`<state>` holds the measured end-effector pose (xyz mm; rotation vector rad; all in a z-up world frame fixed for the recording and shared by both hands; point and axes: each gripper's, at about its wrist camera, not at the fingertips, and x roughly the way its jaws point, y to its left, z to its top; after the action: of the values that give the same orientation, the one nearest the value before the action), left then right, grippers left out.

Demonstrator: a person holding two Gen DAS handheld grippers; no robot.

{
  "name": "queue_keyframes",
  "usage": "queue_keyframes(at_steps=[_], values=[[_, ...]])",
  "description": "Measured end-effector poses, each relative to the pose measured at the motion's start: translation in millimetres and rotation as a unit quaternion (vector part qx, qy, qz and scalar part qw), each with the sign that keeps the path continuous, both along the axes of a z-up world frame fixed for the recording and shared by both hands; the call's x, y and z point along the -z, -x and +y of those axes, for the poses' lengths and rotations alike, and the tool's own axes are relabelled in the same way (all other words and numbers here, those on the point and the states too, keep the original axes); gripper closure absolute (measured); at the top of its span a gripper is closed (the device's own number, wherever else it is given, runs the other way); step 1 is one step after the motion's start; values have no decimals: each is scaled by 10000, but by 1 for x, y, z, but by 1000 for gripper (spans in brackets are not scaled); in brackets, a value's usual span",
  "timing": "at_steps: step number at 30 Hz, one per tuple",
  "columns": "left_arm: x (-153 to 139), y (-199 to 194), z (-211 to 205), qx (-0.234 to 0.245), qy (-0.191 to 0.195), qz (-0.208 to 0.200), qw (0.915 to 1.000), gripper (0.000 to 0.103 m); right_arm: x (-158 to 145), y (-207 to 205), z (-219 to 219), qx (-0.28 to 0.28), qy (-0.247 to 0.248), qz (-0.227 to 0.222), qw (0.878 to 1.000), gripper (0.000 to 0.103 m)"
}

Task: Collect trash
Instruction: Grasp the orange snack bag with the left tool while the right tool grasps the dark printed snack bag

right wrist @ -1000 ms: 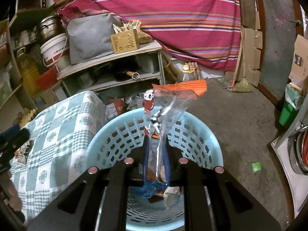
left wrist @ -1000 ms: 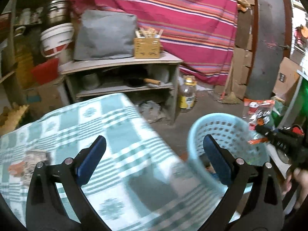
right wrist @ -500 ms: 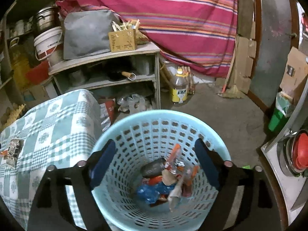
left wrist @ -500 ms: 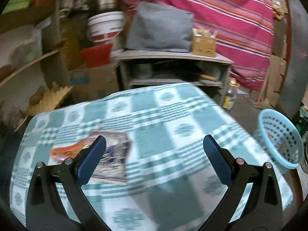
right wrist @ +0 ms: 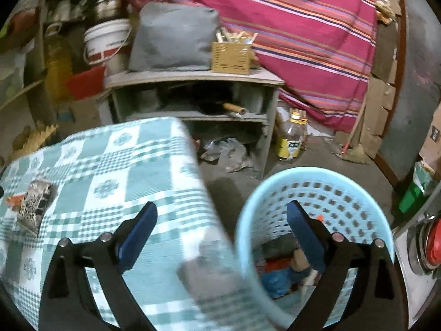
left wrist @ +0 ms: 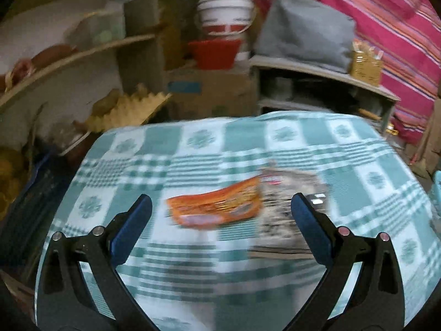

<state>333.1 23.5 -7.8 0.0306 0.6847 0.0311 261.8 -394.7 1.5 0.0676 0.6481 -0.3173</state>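
Observation:
An orange snack wrapper [left wrist: 216,208] lies on the green-checked tablecloth [left wrist: 193,160], overlapping a grey printed packet [left wrist: 292,201] to its right. My left gripper [left wrist: 220,226] hovers just short of them, open and empty. My right gripper [right wrist: 222,229] straddles the table's corner and the light blue basket [right wrist: 317,184]; its jaws are opening wide with nothing between them. Wrappers [right wrist: 278,273] lie in the basket's bottom. The same grey packet [right wrist: 34,205] and orange wrapper [right wrist: 12,200] show at the far left of the right wrist view.
Behind the table stands a grey shelf unit [right wrist: 193,78] with a grey cushion [right wrist: 172,37] and a wicker box [right wrist: 231,56]. A white bucket [left wrist: 224,13], a red tub [left wrist: 213,52] and cardboard boxes [left wrist: 209,93] crowd the back. An oil bottle [right wrist: 292,138] stands on the floor.
The left gripper swung left from the basket across the table to the orange wrapper. The right gripper opened, dropped its clear orange-topped bag into the basket, then shifted left over the table corner.

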Motion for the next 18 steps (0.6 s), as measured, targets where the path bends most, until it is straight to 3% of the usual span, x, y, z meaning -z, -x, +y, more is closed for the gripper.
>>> queue_keyframes(at_steps=[9,18], values=[[28,-30,48,-338,318,567,9973,6,20,-34,57,-333,-350,199,9986,9],[50,-58,49,-143,652,979,9930,8,33,-56,94,-590,-532,381,9961,9]])
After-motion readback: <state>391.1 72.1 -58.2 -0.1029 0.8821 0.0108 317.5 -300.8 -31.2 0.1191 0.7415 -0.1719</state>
